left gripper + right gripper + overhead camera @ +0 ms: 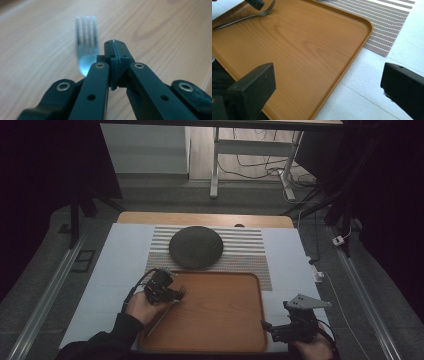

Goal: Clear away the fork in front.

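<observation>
A metal fork (164,316) lies slanted across the left part of an orange-brown wooden tray (225,312). Its tines (86,32) point away from the person. My left gripper (175,293) hovers low over the fork's neck, jaws shut pad to pad. From the left gripper view (115,45) the fork head sits just left of the jaw tips, not between the pads. The right gripper view also shows the fork (242,18) under the left gripper (254,3). My right gripper (271,329) rests off the tray's near right corner, open (329,82) with nothing between its jaws.
A dark round dish (195,247) sits on a striped placemat (250,251) just beyond the tray. The placemat's corner (387,20) and white table cover (367,90) lie past the tray's rim (352,57). Table legs and cables stand on the floor behind.
</observation>
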Available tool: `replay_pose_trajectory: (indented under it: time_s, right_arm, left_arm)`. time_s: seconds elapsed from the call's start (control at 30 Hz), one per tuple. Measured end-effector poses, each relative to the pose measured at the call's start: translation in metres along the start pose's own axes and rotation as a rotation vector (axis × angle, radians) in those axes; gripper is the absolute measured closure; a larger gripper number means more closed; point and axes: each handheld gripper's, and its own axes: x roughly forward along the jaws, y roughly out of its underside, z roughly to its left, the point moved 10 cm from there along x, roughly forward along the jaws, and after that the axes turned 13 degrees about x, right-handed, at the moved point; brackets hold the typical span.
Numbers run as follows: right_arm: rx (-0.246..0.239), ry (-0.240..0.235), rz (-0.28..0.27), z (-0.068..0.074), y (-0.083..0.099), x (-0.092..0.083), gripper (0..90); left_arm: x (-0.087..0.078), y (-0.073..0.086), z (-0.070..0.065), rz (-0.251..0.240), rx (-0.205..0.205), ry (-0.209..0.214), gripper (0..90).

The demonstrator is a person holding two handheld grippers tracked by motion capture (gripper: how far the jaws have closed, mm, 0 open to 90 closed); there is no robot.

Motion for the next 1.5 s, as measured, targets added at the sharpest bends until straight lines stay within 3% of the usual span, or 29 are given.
replay_pose_trajectory:
  time_s: [0.1,0.23,0.4,1.17,1.5]
  right_arm:
    - [0.000,-0.001,0.001,0.000,0.000,0.000,0.0]
    - [0.000,-0.001,0.001,0.000,0.000,0.000,0.0]
    - [0.002,-0.003,0.001,0.000,0.000,0.000,0.0]
    - [0.006,-0.007,0.003,0.000,0.000,0.000,0.0]
    - [0.011,-0.009,0.007,0.000,0.000,0.000,0.0]
  left_arm:
    - [0.010,0.000,-0.006,0.022,0.020,0.010,88.5]
    - [0.020,0.003,-0.006,0.058,0.045,-0.017,88.5]
    - [0.020,0.005,0.000,0.061,0.037,-0.043,88.5]
    - [-0.003,0.025,0.043,0.054,-0.112,-0.095,88.5]
    - [-0.010,0.033,0.058,0.052,-0.147,-0.126,88.5]
